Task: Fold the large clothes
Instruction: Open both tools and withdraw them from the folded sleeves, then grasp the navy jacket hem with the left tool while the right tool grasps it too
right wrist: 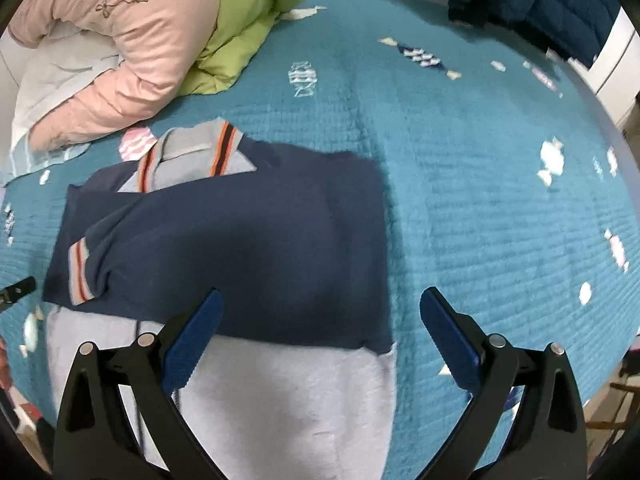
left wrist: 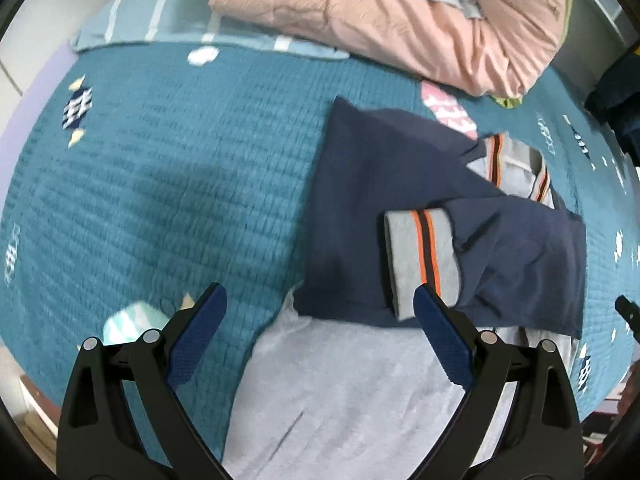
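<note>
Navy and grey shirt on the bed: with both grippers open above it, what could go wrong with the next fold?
The folded-in sleeve cuff lies loose on the shirt; lifting the grey hem could slide it out. The left gripper may also pinch the teal quilt.

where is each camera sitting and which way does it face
Left wrist: on the left tongs, open, looking down at the navy and grey folded sweater, which lies right of centre on the teal quilted bedspread; only the tongs' own fingers show.
Right wrist: on the right tongs, open, over the same sweater, here left of centre.
Shared: sweater, bedspread, pink padded jacket, and the orange-striped grey cuff.
</note>
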